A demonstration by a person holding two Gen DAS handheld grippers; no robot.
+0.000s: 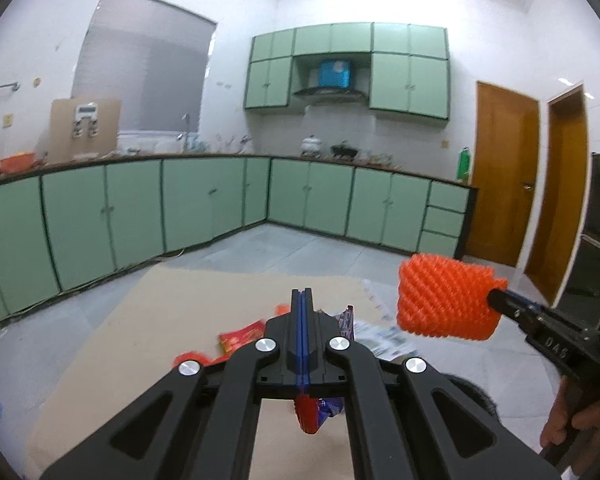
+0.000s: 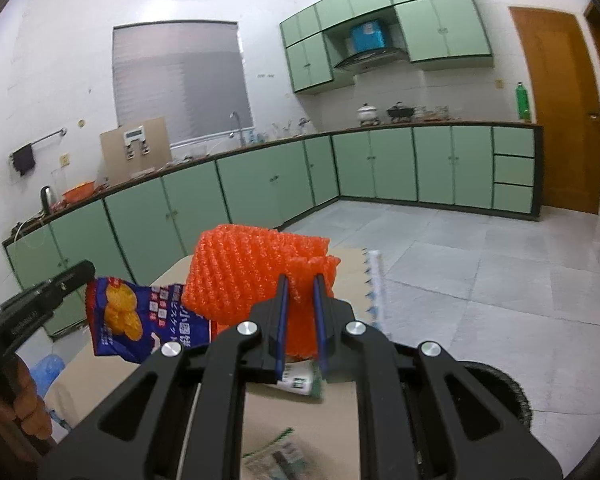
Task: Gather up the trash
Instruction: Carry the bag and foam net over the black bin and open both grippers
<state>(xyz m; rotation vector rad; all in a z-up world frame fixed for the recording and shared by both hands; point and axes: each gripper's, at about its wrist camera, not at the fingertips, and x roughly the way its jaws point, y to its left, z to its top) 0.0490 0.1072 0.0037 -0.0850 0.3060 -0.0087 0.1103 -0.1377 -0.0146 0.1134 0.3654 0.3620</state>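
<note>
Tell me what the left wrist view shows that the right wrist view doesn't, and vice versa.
Only the left wrist view: red wrappers lying on the cardboard ahead of the left gripper, whose jaws are pressed together.
Only the right wrist view: the full front of the blue snack bag that the left gripper holds, plus a dark cloth hanging on a wall rail.
Both: the orange foam net clamped in the right gripper, and the green cabinets.
</note>
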